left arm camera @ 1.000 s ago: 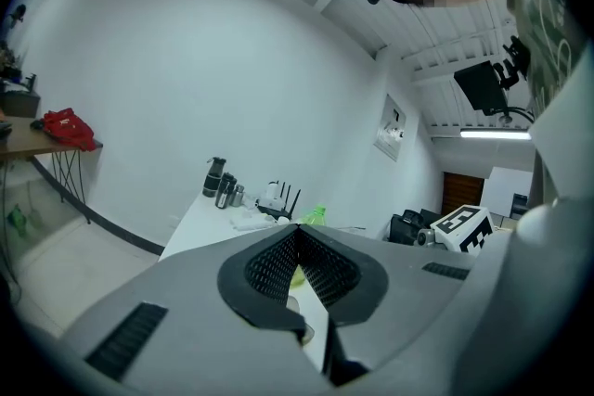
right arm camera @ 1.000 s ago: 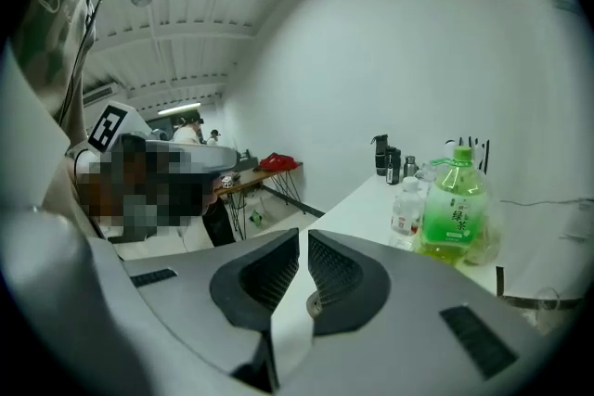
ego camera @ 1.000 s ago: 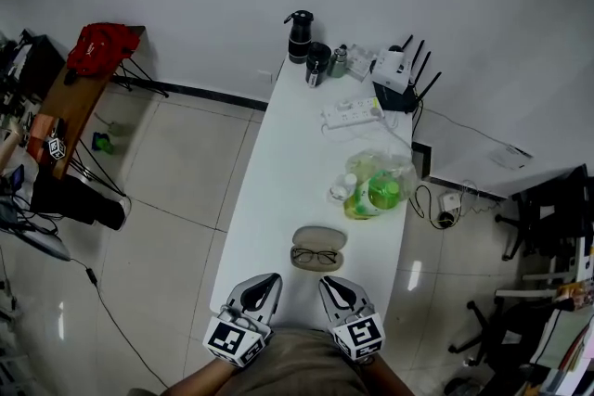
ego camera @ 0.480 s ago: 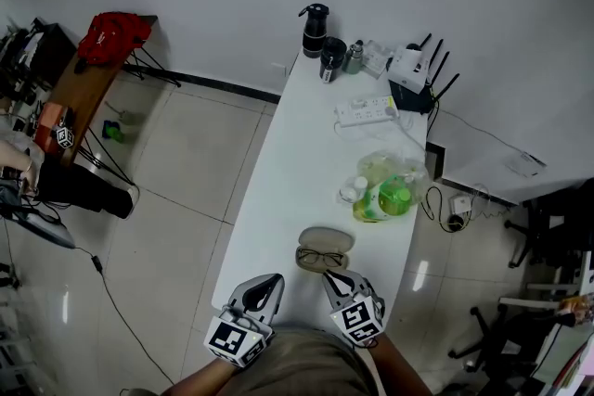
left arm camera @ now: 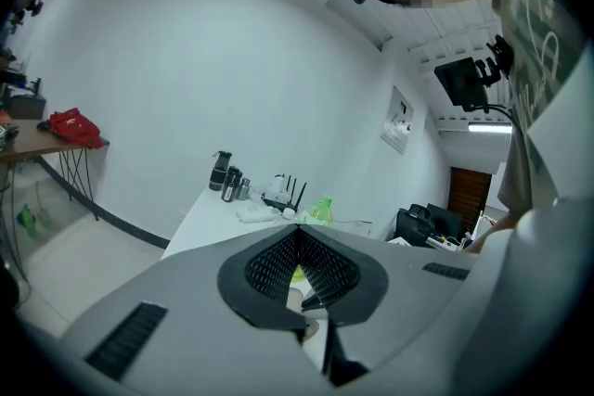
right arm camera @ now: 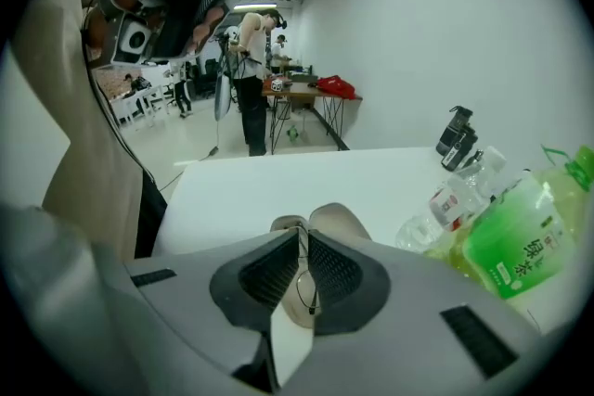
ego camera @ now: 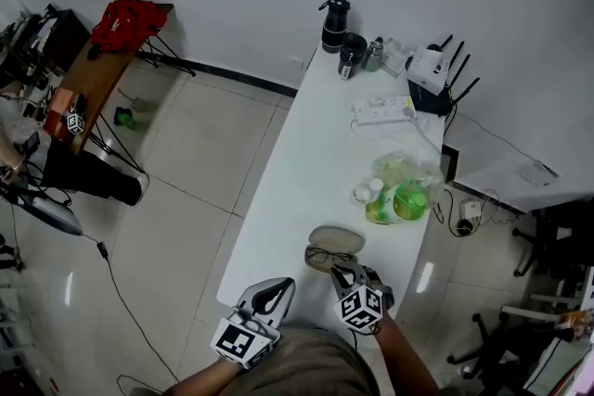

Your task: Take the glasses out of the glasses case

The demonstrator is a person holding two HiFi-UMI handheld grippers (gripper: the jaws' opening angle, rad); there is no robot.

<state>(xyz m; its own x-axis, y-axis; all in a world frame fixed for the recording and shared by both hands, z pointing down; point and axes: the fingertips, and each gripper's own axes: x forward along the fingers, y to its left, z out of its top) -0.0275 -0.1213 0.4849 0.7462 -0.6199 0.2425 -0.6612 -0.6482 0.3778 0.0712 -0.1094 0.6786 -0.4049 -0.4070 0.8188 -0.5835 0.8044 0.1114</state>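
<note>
Forward goes my right claw since a second ago, away from the tabletop's near edge and up to the case, while my left claw hangs back at that edge. The left claw's jaws are pressed together with nothing between them. In the right gripper view the right claw also has its jaws drawn together at the tips. The thin black-rimmed glasses show in the slit just below them, and I cannot tell whether the tips touch the rim.

From the head view the glasses lie in the lower half of the open beige oval glasses case, which rests near the front of the long white tabletop, just ahead of my right claw. Farther along, toward the right edge, sits a green drink bottle inside a clear plastic bag with smaller bottles. Beyond it lies a white power strip. At the far end stand a white router with black antennas, a black cup and a tall black flask.
</note>
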